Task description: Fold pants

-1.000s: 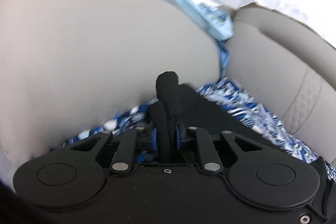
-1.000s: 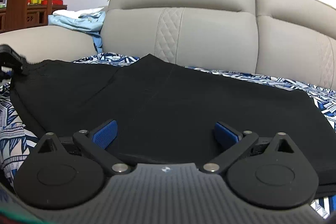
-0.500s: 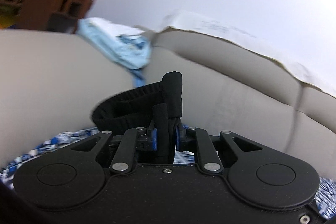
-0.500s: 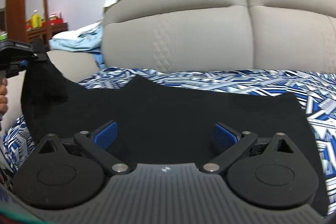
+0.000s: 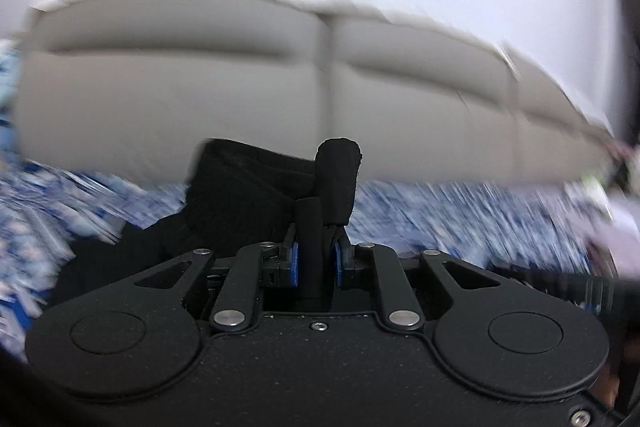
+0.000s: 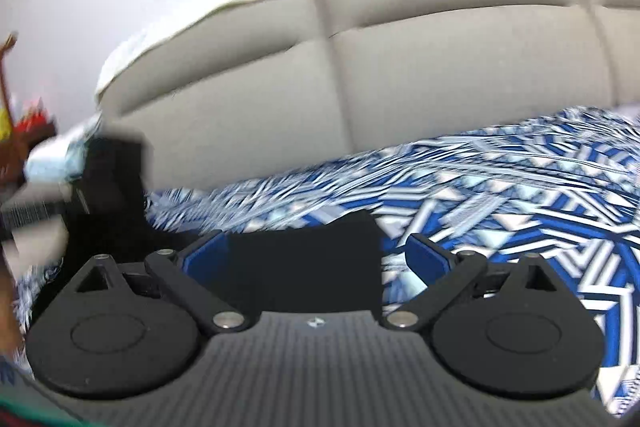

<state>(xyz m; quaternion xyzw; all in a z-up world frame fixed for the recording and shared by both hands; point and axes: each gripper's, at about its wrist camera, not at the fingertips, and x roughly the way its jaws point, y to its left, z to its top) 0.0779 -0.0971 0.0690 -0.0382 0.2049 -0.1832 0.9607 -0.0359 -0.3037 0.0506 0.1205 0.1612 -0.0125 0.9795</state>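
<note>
My left gripper (image 5: 316,261) has its jaws clenched on a bunched edge of the black pants (image 5: 248,195), lifted above the patterned blanket (image 6: 500,187). Right gripper (image 6: 316,255) jaws spread, empty, over the pants' flat part. Risk: the thick bunch slips, spoiling the fold.

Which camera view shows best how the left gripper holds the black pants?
The left wrist view: there the left gripper is shut on a bunched fold of the black pants, which stands up between its blue pads. The right wrist view shows that gripper only as a blurred dark shape at the left edge.
</note>
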